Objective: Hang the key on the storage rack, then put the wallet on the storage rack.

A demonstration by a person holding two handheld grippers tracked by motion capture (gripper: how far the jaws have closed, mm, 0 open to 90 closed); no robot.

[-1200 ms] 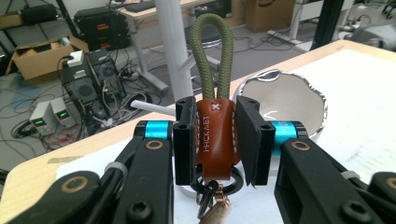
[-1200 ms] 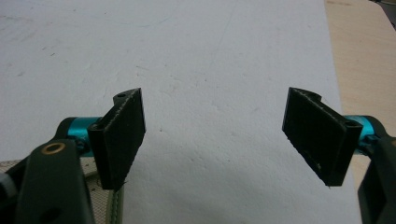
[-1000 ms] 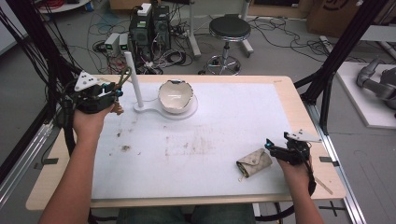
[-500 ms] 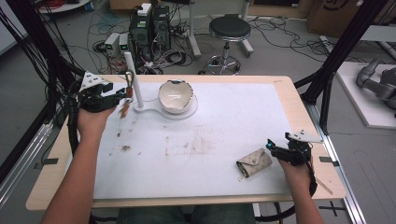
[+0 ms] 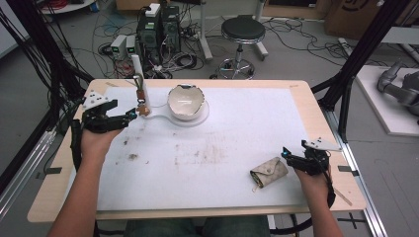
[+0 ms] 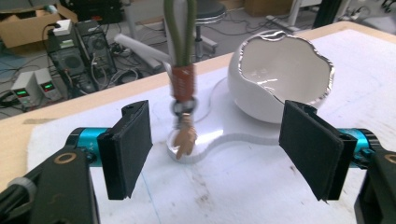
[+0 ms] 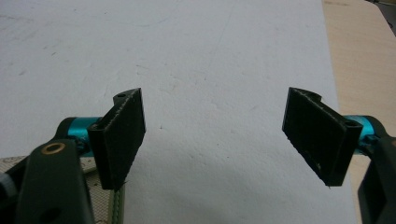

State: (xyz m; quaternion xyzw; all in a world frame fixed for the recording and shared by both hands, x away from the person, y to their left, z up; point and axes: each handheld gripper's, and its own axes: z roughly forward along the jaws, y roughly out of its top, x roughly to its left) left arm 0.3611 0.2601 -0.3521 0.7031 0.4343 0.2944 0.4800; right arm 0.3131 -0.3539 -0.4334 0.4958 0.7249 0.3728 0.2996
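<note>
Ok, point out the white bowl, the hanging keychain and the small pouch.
white bowl (image 5: 186,101), high view, inner wall.
hanging keychain (image 6: 183,83), left gripper view, brown wrap.
small pouch (image 5: 269,172), high view, flap.

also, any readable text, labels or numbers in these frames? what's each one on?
None can be read.
Cardboard box, top right of the high view: a dark printed mark, cut off and blurred.
Power supplies on the floor, in the left gripper view: green lit displays, digits too small to read.
Wallet, bowl, left gripper, right gripper: no markings visible.
</note>
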